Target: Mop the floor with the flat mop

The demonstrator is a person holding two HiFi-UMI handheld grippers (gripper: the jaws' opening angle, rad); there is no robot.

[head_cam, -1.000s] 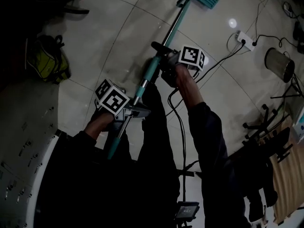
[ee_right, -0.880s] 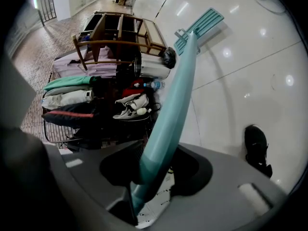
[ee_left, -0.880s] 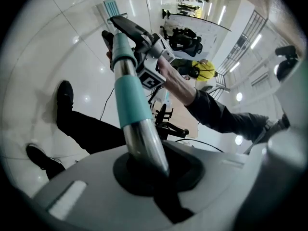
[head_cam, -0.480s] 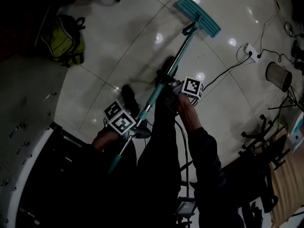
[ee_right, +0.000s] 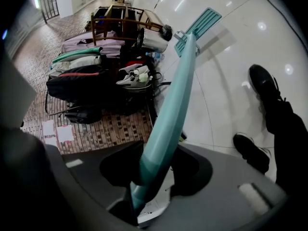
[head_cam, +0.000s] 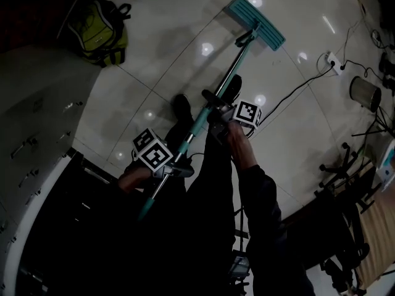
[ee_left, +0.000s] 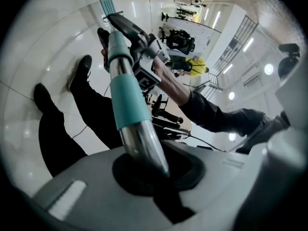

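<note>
The flat mop has a teal head [head_cam: 256, 21] lying on the pale tiled floor at the top of the head view. Its teal and metal pole [head_cam: 213, 94] slants down to the lower left. My left gripper [head_cam: 170, 168] is shut on the lower metal part of the pole [ee_left: 127, 95], close to the handle end. My right gripper [head_cam: 216, 113] is shut on the teal part higher up. In the right gripper view the pole [ee_right: 173, 95] runs from the jaws out to the mop head [ee_right: 199, 25]. The left gripper view looks up the pole to the right gripper [ee_left: 144, 37].
A yellow-green backpack [head_cam: 102, 32] lies at the upper left beside a grey cabinet [head_cam: 31, 140]. A power strip [head_cam: 333, 59] with cables and a metal bin [head_cam: 365, 91] sit at the right, near chairs. The person's black shoes [head_cam: 182, 106] stand beside the pole. Bags are piled by a brick patch [ee_right: 96, 81].
The person has stepped forward: both shoes now show beside the pole, and the mop head sits lower in view than a second ago. Both grippers have kept their hold on the pole.
</note>
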